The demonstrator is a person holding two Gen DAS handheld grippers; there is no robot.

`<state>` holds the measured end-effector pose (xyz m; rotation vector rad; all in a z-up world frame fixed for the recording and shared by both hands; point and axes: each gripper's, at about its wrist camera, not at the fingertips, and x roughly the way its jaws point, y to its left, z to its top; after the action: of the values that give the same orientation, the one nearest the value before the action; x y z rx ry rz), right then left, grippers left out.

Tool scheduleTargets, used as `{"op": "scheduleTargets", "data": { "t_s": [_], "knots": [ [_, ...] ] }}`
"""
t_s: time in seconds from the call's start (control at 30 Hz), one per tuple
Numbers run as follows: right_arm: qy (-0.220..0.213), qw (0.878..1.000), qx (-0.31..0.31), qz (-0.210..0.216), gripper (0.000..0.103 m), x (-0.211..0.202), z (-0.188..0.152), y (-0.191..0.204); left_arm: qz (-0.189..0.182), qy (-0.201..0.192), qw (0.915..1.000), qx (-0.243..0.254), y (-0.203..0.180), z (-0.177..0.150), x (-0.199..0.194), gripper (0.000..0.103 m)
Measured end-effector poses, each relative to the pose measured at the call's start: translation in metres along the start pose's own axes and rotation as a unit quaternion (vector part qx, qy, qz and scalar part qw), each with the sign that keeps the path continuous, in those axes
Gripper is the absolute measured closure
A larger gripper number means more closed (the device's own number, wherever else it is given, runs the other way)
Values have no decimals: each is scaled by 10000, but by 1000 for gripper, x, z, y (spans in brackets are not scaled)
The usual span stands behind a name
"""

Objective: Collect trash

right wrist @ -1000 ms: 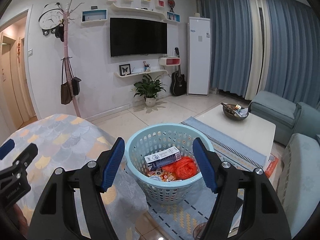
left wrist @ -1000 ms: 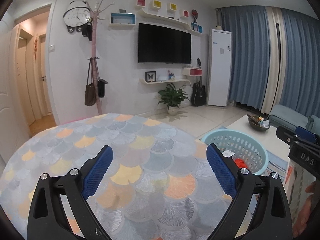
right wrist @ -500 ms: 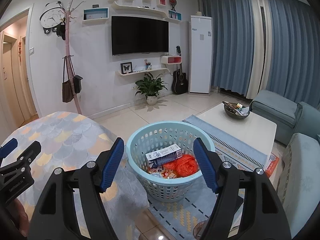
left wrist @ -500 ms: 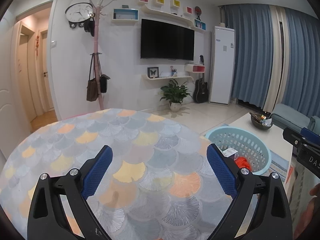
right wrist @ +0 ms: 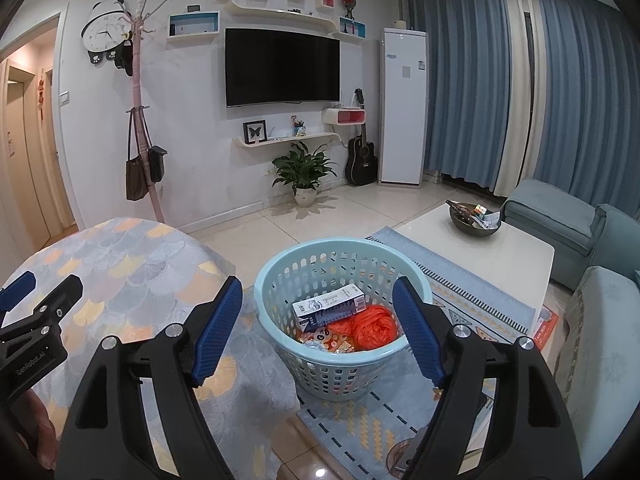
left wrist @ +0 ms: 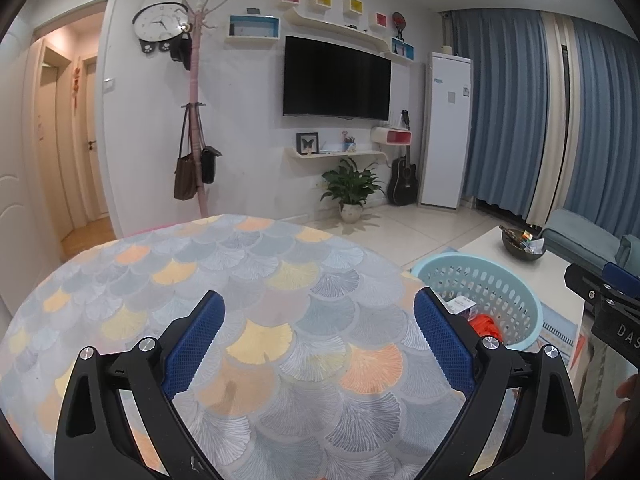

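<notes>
A light blue laundry-style basket (right wrist: 280, 280) stands on the rug beside the round table. Inside it lie a white and blue carton (right wrist: 329, 307), a crumpled orange plastic bag (right wrist: 374, 326) and some small wrappers (right wrist: 326, 342). My right gripper (right wrist: 318, 316) hovers above the basket's near side, its jaws opening with nothing between them. My left gripper (left wrist: 316, 318) hangs open and empty over the table with the fan-patterned cloth (left wrist: 224, 264). The basket (left wrist: 496, 280) shows at the right of the left wrist view.
A white coffee table (right wrist: 500, 248) with a dark bowl of small items (right wrist: 474, 220) stands behind the basket. Blue sofas (right wrist: 592, 240) line the right side. A coat stand (right wrist: 140, 120), potted plant (right wrist: 304, 176), guitar and tall white air conditioner stand by the far wall.
The right gripper's jaws have spread a little wider. Both views have shifted only slightly; the trash in the basket lies as before.
</notes>
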<state>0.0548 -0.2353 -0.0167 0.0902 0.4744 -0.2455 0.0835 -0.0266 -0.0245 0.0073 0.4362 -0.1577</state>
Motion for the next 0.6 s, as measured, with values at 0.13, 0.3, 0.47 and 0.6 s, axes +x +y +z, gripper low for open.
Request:
{"op": "scheduleTargets", "data": {
  "t_s": [0.13,0.3,0.47,0.6],
  "knots": [
    [-14,10000,-30,11,29,-2,0,1,-6,-13,10000,4,0,0,0,10],
    [-20,10000,-56,18,29,-4,-1,4,-12,-18,10000,6,0,1,0,9],
    [19,10000,-78,14,29,-4,0,3,-23,-22,10000,-10,2,2,-1,8],
    [16,10000,-65,40,29,-4,0,3,-35,-5,10000,-44,2,3,-2,8]
  ]
}}
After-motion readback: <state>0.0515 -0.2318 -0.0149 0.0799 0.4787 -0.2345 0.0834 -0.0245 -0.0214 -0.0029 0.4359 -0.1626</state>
